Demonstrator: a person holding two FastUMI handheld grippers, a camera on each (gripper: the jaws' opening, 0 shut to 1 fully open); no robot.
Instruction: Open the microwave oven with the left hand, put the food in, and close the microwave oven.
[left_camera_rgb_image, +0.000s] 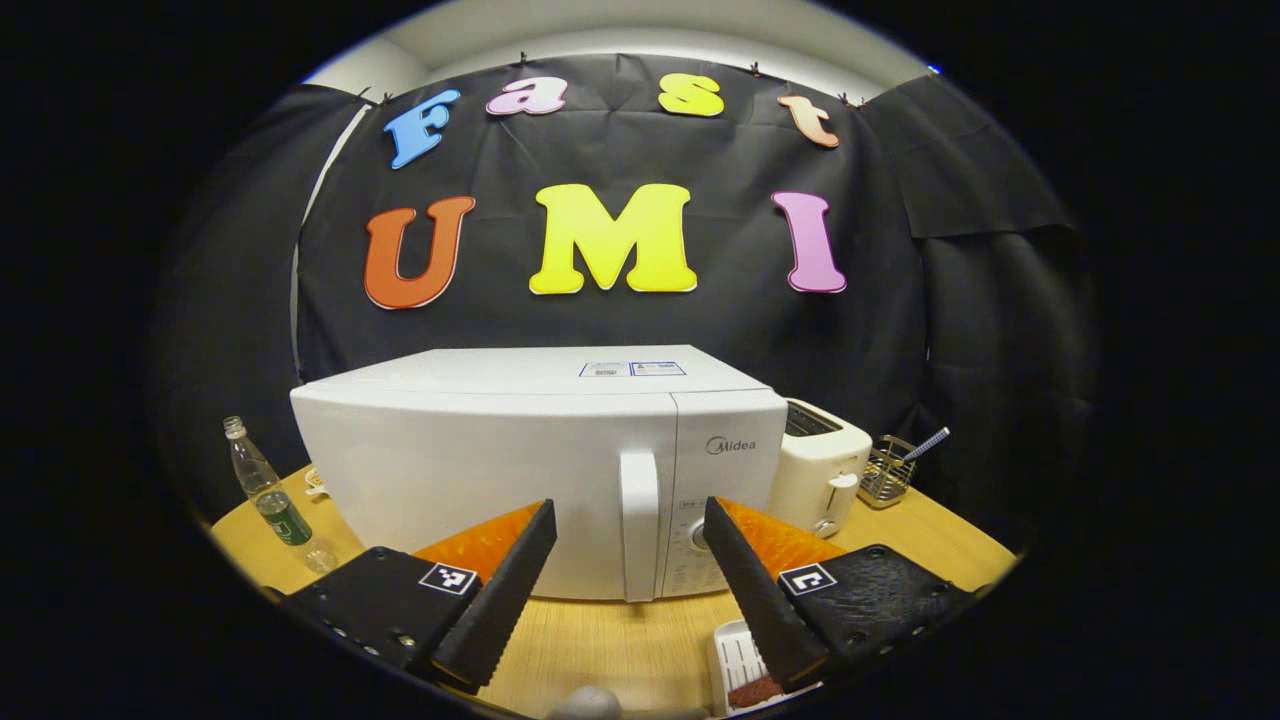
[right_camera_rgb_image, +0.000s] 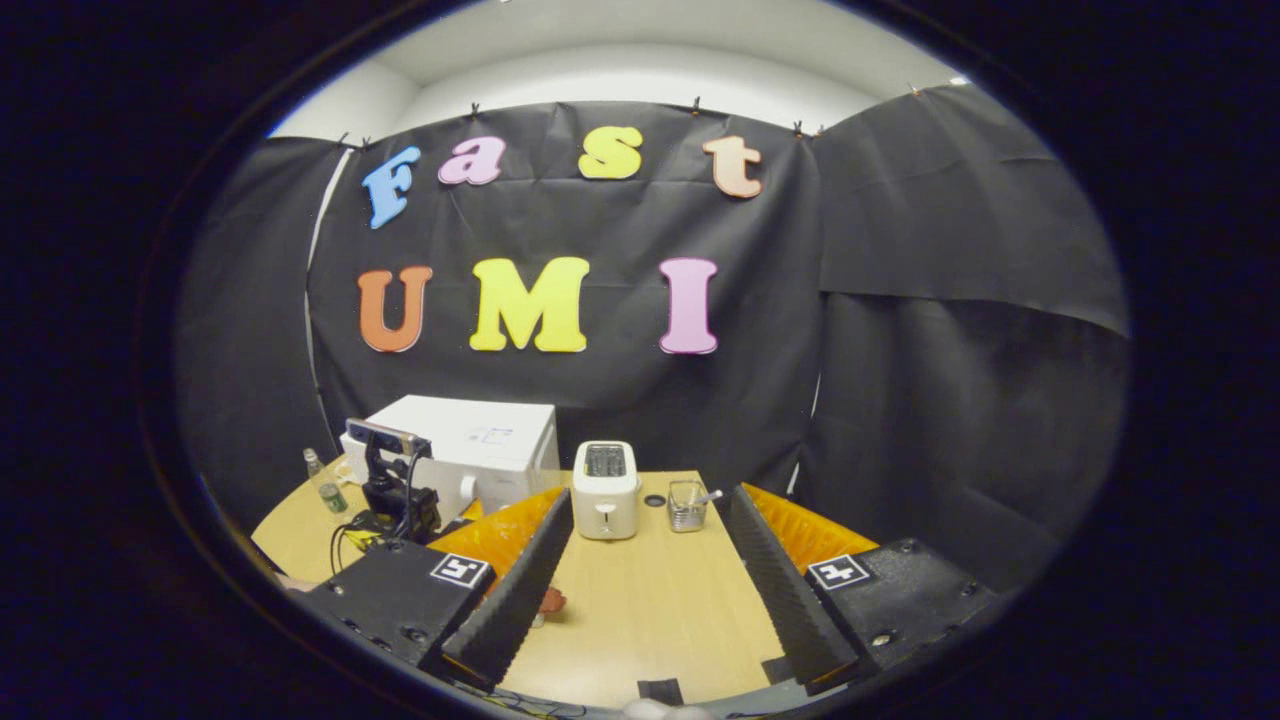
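Left gripper (left_camera_rgb_image: 625, 540) wide open, empty; I see the microwave handle (left_camera_rgb_image: 638, 525) vertical, dead ahead between its fingers.

Black cloth wall (right_camera_rgb_image: 900, 330) hangs in pleated panels behind a light wooden table (right_camera_rgb_image: 650, 610). Above the cloth, a pale wall (right_camera_rgb_image: 640, 80) meets a white ceiling (right_camera_rgb_image: 640, 30), lit brightest directly over the cloth's top edge.

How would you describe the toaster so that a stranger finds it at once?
Start at the big white microwave on the wooden table. The toaster stands just beside its control-panel end, before the wire basket. It is the small cream box with a slot on top and a lever in front.
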